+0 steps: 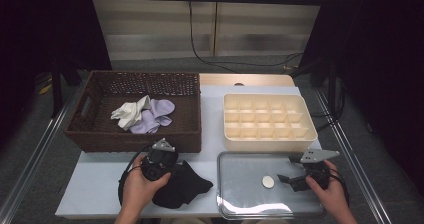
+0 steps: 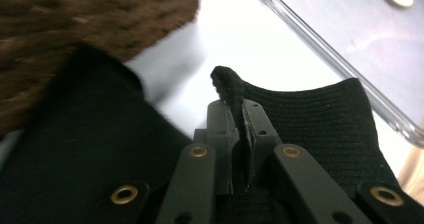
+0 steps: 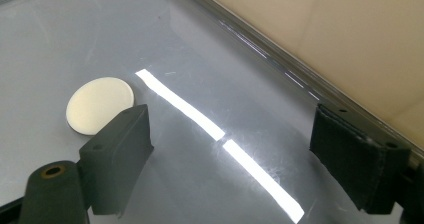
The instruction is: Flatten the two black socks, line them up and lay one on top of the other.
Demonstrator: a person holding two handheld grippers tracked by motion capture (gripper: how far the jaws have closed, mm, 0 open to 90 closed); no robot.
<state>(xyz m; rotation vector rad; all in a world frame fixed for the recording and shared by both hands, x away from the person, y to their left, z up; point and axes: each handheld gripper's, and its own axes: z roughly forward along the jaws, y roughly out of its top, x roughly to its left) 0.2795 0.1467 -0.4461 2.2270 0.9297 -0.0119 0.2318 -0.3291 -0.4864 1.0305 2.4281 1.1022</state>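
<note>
The black sock lies flat on the pale table, directly under and just ahead of the left gripper. Its long axis runs from the gripper out toward the metal tray on that gripper's right, with the ribbed cuff end pointing at the tray's edge. The sock is dark, knitted, finely ribbed and crumpled. In the left gripper view the jaws are clamped together on a fold of the sock, which sticks up as a small dark nub above the tips.

The right gripper hovers low over the tray, its jaws spread wide with nothing between them. A small cream disc lies on the tray just beyond its left jaw.

Ahead of the left gripper stands a brown wicker basket holding a white cloth and a lilac cloth. Ahead of the right gripper sits a cream box divided into many compartments. Beyond the table the room is dim, with grey floor, a pale panelled wall and a black cable hanging down.
</note>
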